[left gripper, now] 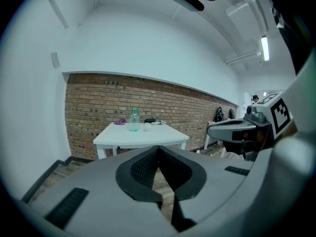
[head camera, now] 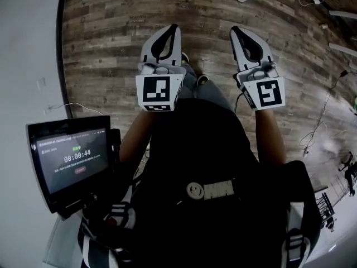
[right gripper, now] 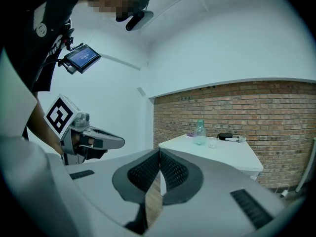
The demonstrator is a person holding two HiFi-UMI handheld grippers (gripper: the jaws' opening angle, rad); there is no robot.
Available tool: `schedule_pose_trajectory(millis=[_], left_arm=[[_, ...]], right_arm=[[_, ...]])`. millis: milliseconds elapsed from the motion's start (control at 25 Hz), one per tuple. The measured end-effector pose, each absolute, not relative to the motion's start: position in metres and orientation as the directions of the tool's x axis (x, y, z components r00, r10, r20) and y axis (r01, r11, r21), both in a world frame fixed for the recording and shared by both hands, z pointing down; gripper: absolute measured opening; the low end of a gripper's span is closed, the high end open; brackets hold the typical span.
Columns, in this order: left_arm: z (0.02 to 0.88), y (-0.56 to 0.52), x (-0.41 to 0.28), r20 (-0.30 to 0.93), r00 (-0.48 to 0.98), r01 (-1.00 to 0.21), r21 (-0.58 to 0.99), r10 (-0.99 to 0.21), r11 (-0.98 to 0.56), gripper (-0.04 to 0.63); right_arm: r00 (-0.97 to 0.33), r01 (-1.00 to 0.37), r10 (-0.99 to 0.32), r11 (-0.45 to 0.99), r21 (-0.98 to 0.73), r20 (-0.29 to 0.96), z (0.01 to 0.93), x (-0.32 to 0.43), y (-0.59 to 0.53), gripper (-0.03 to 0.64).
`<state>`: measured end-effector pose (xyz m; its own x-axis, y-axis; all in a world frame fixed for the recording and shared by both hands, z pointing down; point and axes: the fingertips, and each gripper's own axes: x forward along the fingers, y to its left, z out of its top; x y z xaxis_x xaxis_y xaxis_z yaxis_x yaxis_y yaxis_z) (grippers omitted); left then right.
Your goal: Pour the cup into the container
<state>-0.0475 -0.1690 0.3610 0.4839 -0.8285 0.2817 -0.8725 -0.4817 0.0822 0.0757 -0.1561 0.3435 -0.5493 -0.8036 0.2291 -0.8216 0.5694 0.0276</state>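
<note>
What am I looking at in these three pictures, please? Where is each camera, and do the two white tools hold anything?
A standing person holds a tool in each hand: the left gripper and the right gripper. The head view looks down on them from the person's head. Each gripper view looks along one tool's own fingers. Both pairs of fingers are closed and hold nothing. Ahead, by a brick wall, a white table carries a clear bottle and what looks like a small cup.

White table point(left gripper: 143, 136) by the brick wall point(left gripper: 98, 102). On it a clear bottle point(left gripper: 134, 120), a small cup point(left gripper: 146, 128) just right of the bottle, a purple bit point(left gripper: 120, 122) on the bottle's left (too small to name), and a dark thing point(left gripper: 150, 120) behind the cup.
</note>
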Motion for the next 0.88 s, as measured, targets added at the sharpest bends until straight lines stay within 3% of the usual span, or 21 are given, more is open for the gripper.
schedule_pose_trajectory(millis=[440,880], left_arm=[[0.367,-0.048,-0.012,0.331,0.45,-0.888,0.068,-0.829,-0.455,0.0],[0.368,0.008,-0.002,0.361,0.458,-0.88,0.053,-0.813,-0.472,0.0]], right_arm=[[-0.598,-0.797,-0.785,0.604,-0.013,0.16,0.345,0.108,-0.047,0.006],[-0.59,-0.806,-0.793,0.589,-0.054,0.149,0.344,0.116,0.004,0.006]])
